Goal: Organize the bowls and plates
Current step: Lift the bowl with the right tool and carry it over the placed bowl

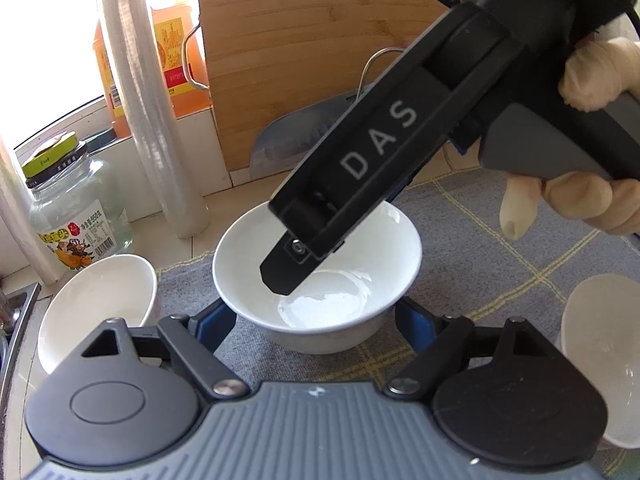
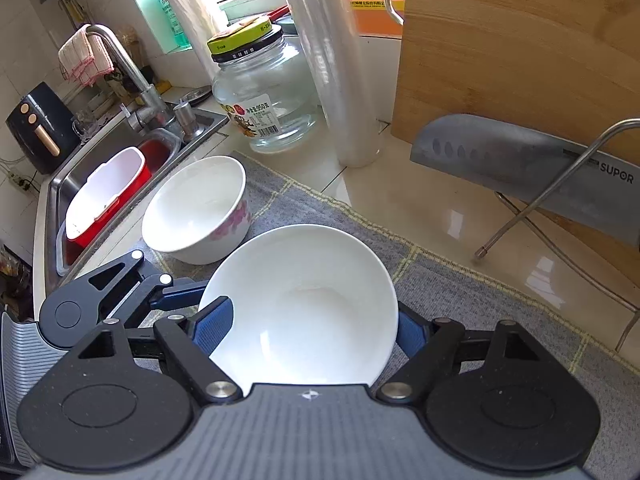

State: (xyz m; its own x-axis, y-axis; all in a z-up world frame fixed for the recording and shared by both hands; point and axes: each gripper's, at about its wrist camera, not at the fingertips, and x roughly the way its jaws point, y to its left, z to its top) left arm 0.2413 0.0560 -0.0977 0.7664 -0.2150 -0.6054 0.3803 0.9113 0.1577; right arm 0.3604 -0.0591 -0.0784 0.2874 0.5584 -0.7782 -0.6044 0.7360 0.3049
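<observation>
So both tools are clamped on the same plain white bowl (image 2: 304, 304): right tool (image 2: 310, 326) pinches its near wall, left tool (image 1: 312, 318) hugs its base. It sits on a grey checked mat (image 2: 460, 304) on the glossy bench (image 2: 400, 208). Further back: flowered bowl (image 2: 196, 208), glass jar (image 2: 264, 96), sink (image 2: 116, 152), cutting board (image 2: 520, 60).

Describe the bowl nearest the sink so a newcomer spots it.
Find the steel sink, then the grey checked mat beside it. The flowered bowl stands on the mat's sink-side end, before the glass jar. Unlike the plain white bowl beside it, its outer wall bears pink flowers.
</observation>
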